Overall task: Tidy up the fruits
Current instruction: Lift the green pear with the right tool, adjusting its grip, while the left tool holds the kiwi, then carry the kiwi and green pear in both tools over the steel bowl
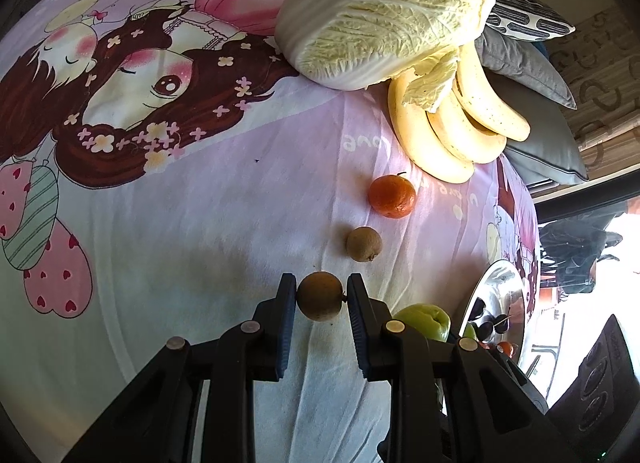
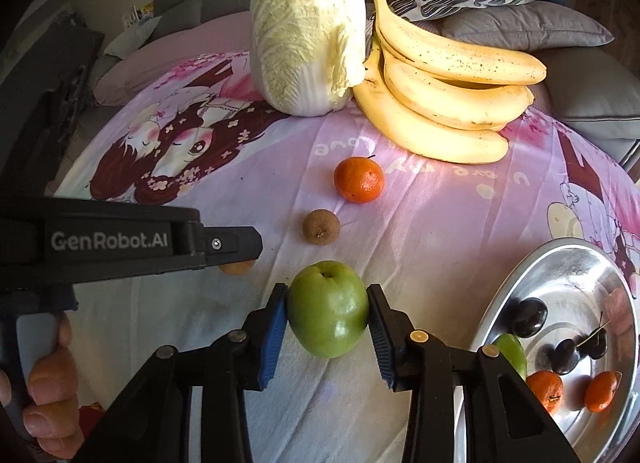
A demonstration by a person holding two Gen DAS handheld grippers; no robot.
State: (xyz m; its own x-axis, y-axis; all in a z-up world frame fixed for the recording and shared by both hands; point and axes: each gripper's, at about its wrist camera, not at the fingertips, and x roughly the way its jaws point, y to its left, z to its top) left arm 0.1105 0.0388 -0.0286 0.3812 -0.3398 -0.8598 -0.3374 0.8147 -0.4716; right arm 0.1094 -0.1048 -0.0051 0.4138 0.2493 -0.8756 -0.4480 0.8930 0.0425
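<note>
My left gripper (image 1: 321,297) is shut on a small brown longan (image 1: 320,295) just above the printed sheet. My right gripper (image 2: 328,309) is shut on a green apple-like fruit (image 2: 328,309), which also shows in the left wrist view (image 1: 426,321). A second brown longan (image 1: 363,244) (image 2: 321,226) and a tangerine (image 1: 392,196) (image 2: 359,179) lie on the sheet ahead. A metal bowl (image 2: 520,283) (image 1: 486,283) at the right holds dark plums (image 2: 530,317), two tangerines (image 2: 546,389) and a green fruit (image 2: 512,351).
A napa cabbage (image 2: 306,43) (image 1: 384,11) and a bunch of bananas (image 2: 448,103) (image 1: 448,131) lie at the back of the pink cartoon sheet (image 2: 440,223). Grey and patterned cushions (image 2: 520,23) sit behind. The left gripper's body (image 2: 120,241) crosses the right view's left side.
</note>
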